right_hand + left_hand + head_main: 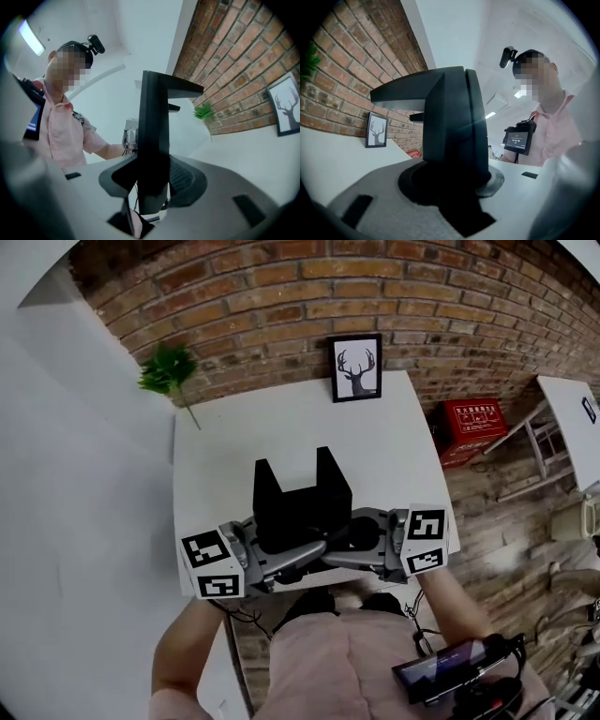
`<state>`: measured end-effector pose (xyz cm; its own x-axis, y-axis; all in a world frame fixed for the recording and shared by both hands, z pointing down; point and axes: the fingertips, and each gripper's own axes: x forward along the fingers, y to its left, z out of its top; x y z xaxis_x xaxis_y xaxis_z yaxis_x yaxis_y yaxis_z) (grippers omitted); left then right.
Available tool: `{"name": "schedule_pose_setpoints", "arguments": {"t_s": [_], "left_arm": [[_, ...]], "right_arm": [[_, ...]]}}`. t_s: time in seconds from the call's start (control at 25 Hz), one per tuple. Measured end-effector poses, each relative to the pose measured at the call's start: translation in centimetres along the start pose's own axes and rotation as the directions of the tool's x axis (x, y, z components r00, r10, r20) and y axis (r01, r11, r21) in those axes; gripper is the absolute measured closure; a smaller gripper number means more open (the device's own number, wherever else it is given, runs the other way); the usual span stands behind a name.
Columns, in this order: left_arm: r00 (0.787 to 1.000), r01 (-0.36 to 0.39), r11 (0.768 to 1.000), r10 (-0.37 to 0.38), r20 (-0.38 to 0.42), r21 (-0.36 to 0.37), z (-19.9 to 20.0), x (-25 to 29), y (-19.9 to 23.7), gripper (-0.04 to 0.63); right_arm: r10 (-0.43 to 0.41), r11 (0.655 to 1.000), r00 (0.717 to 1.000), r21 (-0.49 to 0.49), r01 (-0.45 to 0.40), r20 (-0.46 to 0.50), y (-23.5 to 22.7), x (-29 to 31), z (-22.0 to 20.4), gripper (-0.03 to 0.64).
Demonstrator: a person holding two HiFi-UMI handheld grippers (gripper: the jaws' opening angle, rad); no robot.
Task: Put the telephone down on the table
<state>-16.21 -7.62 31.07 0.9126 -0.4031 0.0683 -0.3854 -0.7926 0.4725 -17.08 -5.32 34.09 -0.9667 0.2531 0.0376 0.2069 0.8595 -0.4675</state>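
Note:
The telephone [300,495] is a black blocky thing with two upright prongs, held over the near edge of the white table [217,442]. My left gripper [286,556] grips its left side and my right gripper [354,536] its right side, both pointing inward. In the left gripper view the black body [452,126] fills the space between the jaws of the left gripper [457,190]. In the right gripper view a thin black edge of the telephone [152,140] stands clamped in the right gripper [150,197]. Its underside is hidden.
A framed deer picture [357,368] leans on the brick wall at the table's far edge. A green plant [170,369] stands at the far left corner. A red crate [475,423] and a white chair [539,442] are on the floor to the right.

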Motion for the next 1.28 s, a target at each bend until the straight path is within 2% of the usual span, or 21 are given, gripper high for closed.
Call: {"name": "schedule_pose_setpoints", "arguments": {"t_s": [0.24, 0.48, 0.84, 1.28], "left_arm": [[0.998, 0.066, 0.996, -0.066, -0.019, 0.053, 3.0, -1.2, 1.3, 0.434], [0.994, 0.106, 0.992, -0.103, -0.043, 0.069, 4.3, -0.8, 2.8, 0.434], [0.991, 0.123, 0.992, -0.122, -0.063, 0.007, 3.6, 0.5, 6.3, 0.434], [0.994, 0.09, 0.993, -0.094, -0.058, -0.077, 1.6, 1.4, 10.1, 0.434]], "right_arm": [[-0.064, 0.997, 0.997, -0.044, 0.066, 0.041, -1.3, 1.4, 3.0, 0.446], [-0.101, 0.993, 0.993, -0.055, 0.104, 0.058, -3.0, 1.4, 4.4, 0.446], [-0.125, 0.992, 0.99, 0.01, 0.125, 0.06, -6.4, 0.9, 3.6, 0.446], [-0.103, 0.991, 0.994, 0.091, 0.1, 0.031, -9.9, 0.7, 1.7, 0.446]]}}
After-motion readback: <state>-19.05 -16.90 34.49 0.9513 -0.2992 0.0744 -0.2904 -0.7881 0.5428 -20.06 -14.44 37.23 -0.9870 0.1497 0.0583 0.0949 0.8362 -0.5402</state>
